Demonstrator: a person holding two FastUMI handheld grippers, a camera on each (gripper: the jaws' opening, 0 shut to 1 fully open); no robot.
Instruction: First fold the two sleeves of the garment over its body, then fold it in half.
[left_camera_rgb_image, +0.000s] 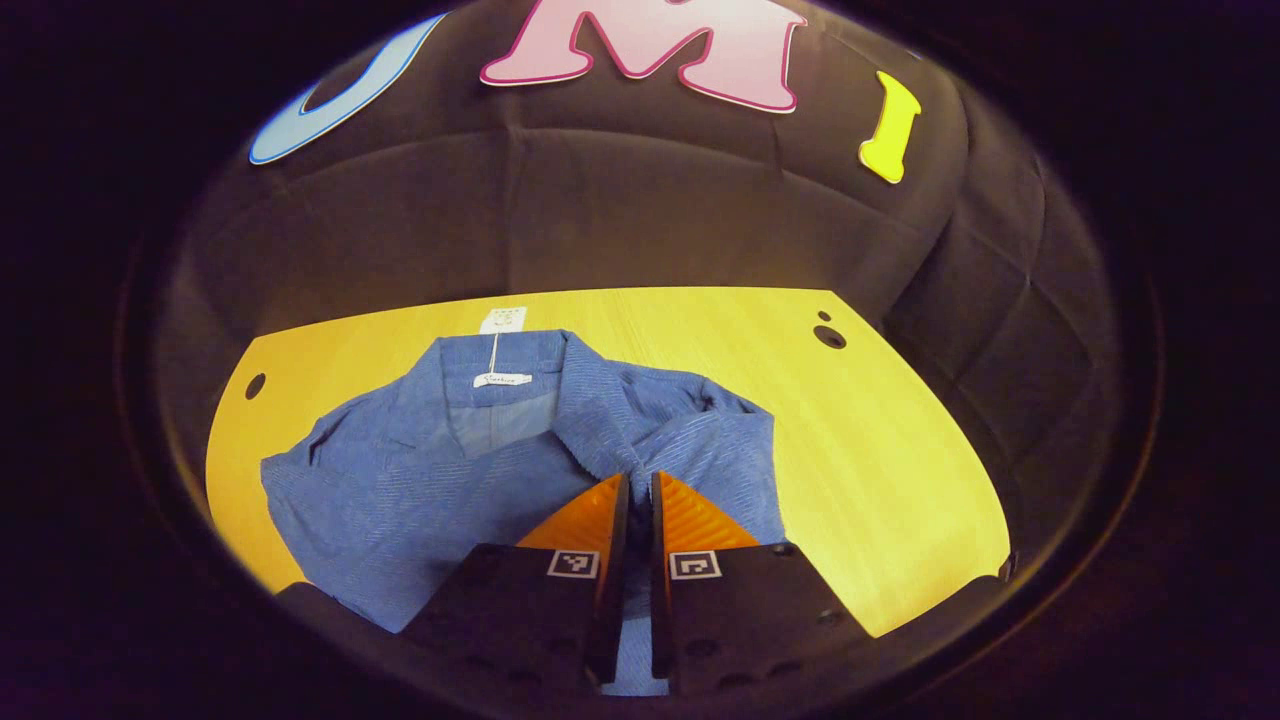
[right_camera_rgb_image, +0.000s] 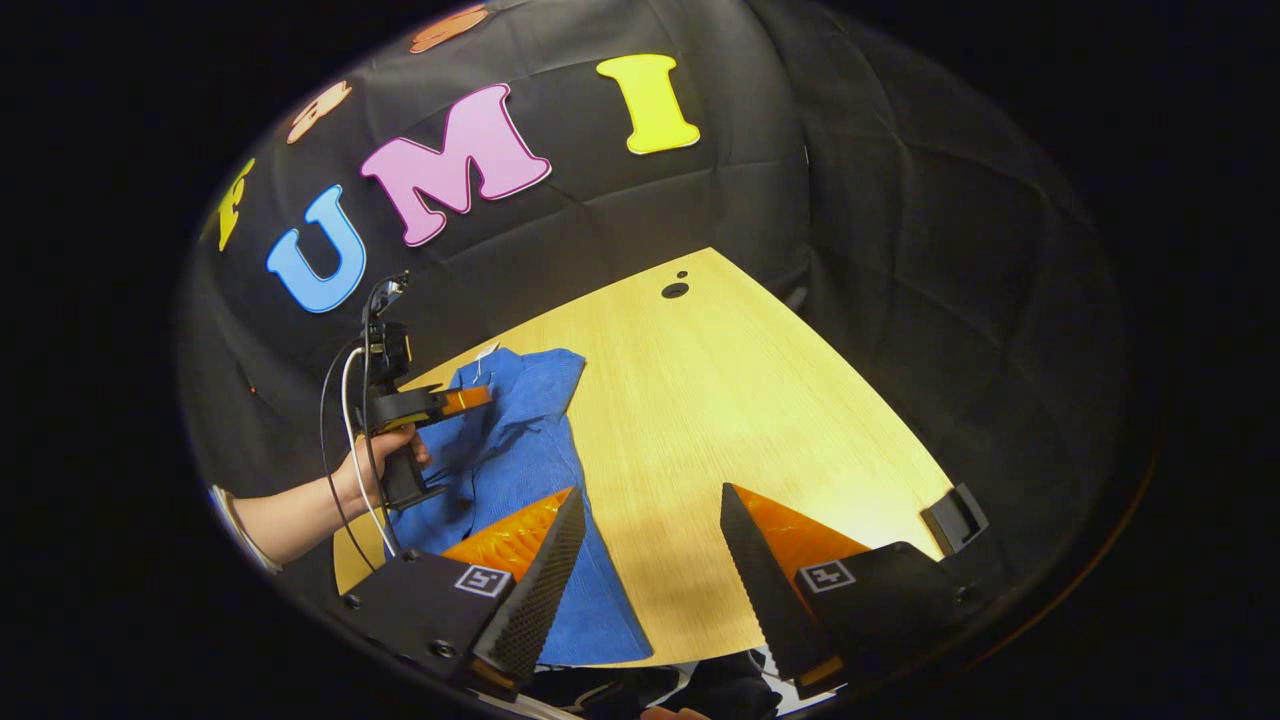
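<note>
In the left gripper view, the blue garment lies spread on the yellow wooden table, its collar and a white neck label at the far end toward the booth wall, its hem toward the camera. So its long axis runs away from the camera along the fingers. A white hang tag lies on the table just past the collar. On the right side, cloth is bunched and lies folded in over the body. The left gripper sits over the garment's middle with its fingers drawn nearly together, a thin slot between them; blue cloth shows in that slot lower down, but whether the tips pinch it cannot be told.

The right gripper view gives what that one lacks: the left gripper seen from the side, held by a hand with cables trailing, raised above the collar end of the garment. Here the garment runs as a long strip along the table's left part, collar far, hem near. The right gripper is spread wide over bare wood, its left finger above the garment's edge, holding nothing.
</note>
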